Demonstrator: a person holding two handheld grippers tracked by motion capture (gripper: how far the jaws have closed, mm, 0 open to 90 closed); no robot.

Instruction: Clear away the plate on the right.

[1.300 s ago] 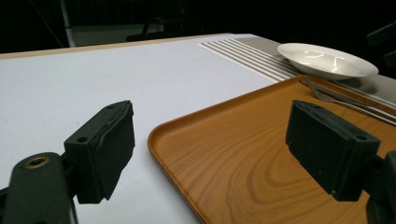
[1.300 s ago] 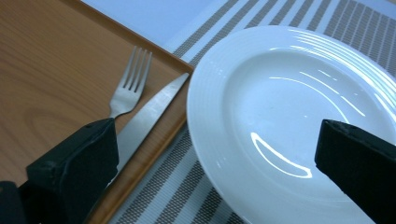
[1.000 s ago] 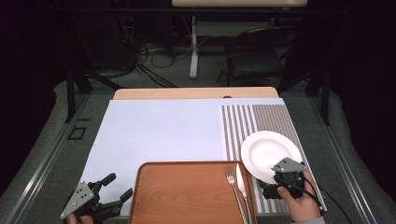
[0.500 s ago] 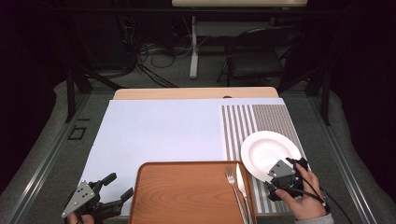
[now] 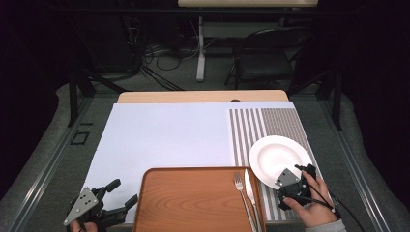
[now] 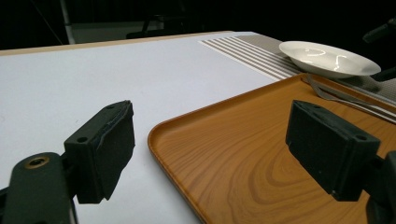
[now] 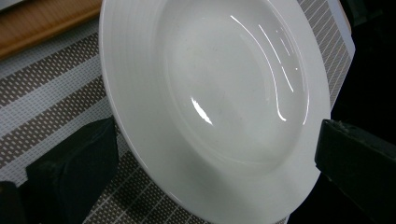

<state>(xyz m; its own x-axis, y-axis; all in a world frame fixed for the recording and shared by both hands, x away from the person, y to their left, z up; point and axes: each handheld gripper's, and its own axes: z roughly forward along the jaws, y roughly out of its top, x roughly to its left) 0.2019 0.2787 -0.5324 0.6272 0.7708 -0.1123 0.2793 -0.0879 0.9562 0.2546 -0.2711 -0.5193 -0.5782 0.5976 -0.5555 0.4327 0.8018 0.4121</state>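
The plate (image 5: pixel 279 158) lay on the striped mat (image 5: pixel 263 126) at the desk's right, not yet gripped: the right gripper (image 5: pixel 293 182) sat at its near rim, jaws wide either side. Lifting remained. The left gripper (image 5: pixel 104 208) waited open beside the tray (image 5: pixel 193 198).

Both tongs gape wide: left tongs (image 5: pixel 120 193) low, right tongs (image 5: pixel 296 173) angled forward.

Glossy white ceramic plate (image 7: pixel 224 107); woven striped mat (image 5: pixel 270 126); smooth wood-grain tray (image 6: pixel 261 163); shiny metal fork (image 5: pixel 241 193); matt black jaws.
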